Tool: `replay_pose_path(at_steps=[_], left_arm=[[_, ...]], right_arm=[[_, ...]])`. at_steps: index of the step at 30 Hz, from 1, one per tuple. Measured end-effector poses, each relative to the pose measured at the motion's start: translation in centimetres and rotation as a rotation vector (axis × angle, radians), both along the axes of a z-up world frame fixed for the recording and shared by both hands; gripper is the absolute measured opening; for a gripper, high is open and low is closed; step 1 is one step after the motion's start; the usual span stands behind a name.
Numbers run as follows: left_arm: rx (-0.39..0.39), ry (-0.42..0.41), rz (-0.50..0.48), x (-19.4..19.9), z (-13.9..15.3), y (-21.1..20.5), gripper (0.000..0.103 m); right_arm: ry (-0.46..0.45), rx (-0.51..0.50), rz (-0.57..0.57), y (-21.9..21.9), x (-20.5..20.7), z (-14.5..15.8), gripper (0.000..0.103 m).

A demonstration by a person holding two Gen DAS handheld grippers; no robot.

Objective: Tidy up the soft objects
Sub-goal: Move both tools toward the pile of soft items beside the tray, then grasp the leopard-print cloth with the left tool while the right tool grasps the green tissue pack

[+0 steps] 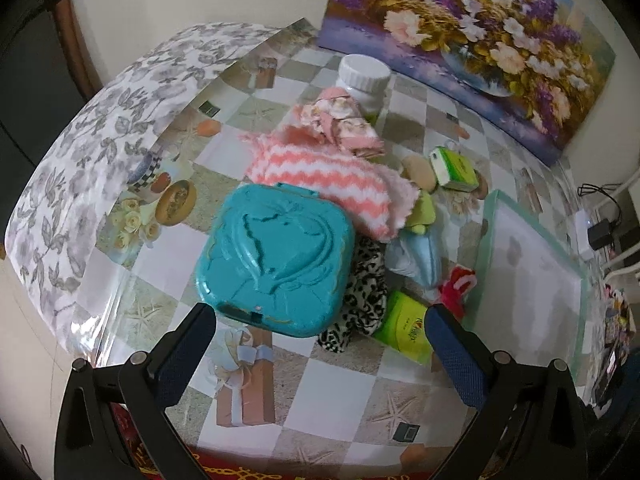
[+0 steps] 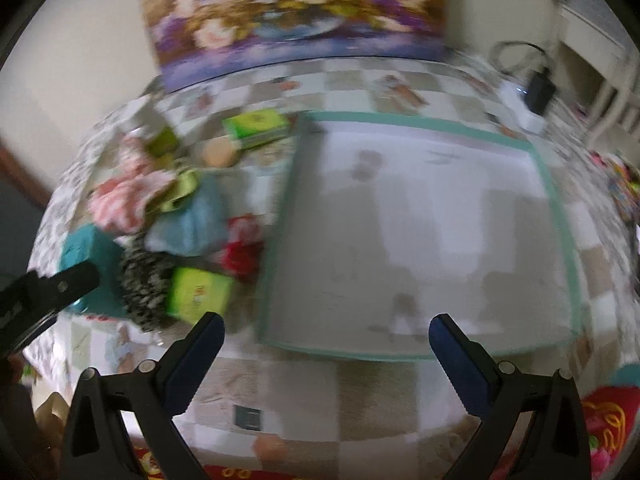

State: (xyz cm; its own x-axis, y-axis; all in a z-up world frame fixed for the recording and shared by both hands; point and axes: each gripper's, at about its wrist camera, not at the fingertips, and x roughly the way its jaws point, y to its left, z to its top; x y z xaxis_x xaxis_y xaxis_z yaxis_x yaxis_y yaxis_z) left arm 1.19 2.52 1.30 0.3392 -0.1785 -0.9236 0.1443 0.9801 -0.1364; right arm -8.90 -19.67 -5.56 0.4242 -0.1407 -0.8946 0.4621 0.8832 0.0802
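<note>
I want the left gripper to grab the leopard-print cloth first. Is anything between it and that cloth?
Partly. The teal plastic case lies over the leopard-print cloth's left side. The left gripper is open, and the cloth's near end sticks out uncovered between its fingers.

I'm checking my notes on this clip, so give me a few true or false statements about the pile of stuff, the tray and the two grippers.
1. The left gripper is open and holds nothing. True.
2. The teal case sits inside the green-edged tray. False: it lies on the table, left of the tray.
3. The pink and white zigzag cloth lies behind the teal case. True.
4. The right gripper is shut on a green box. False: it is open, hanging over the tray's near edge.
5. The tray holds no soft objects. True.
</note>
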Motion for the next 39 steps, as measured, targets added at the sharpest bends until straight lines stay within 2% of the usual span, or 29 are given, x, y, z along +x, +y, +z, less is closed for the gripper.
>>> replay_pose_path(at_steps=[5,10,16,25,28,32,36,39], left_arm=[[0.017,0.064,0.005,0.5,-1.2,0.4,0.103],[-0.021,0.146,0.010,0.8,-2.4,0.7,0.103],[0.007,0.181,0.021,0.9,-3.5,0.5,0.103],[0.003,0.224,0.055,1.4,-4.5,0.9,0.103],[0.002,0.234,0.062,1.6,-4.6,1.1,0.102],[-0.003,0.247,0.068,1.9,-4.9,1.1,0.101],[0.007,0.250,0.072,2.0,-5.2,0.9,0.099],[-0.014,0.263,0.077,2.2,-5.6,0.9,0.098]], right_arm=[[-0.044,0.024,0.128,2.6,1.7,-0.1,0.103],[-0.037,0.007,0.217,4.6,2.9,-0.5,0.098],[0.002,0.015,0.304,5.4,5.1,-2.2,0.090],[0.015,-0.016,0.420,7.3,7.0,-3.7,0.088],[0.034,-0.040,0.443,7.8,7.4,-4.2,0.088],[0.044,-0.022,0.425,7.4,8.0,-5.0,0.088],[0.054,0.014,0.434,7.2,8.2,-5.5,0.081],[0.055,0.014,0.435,7.4,8.1,-5.5,0.080]])
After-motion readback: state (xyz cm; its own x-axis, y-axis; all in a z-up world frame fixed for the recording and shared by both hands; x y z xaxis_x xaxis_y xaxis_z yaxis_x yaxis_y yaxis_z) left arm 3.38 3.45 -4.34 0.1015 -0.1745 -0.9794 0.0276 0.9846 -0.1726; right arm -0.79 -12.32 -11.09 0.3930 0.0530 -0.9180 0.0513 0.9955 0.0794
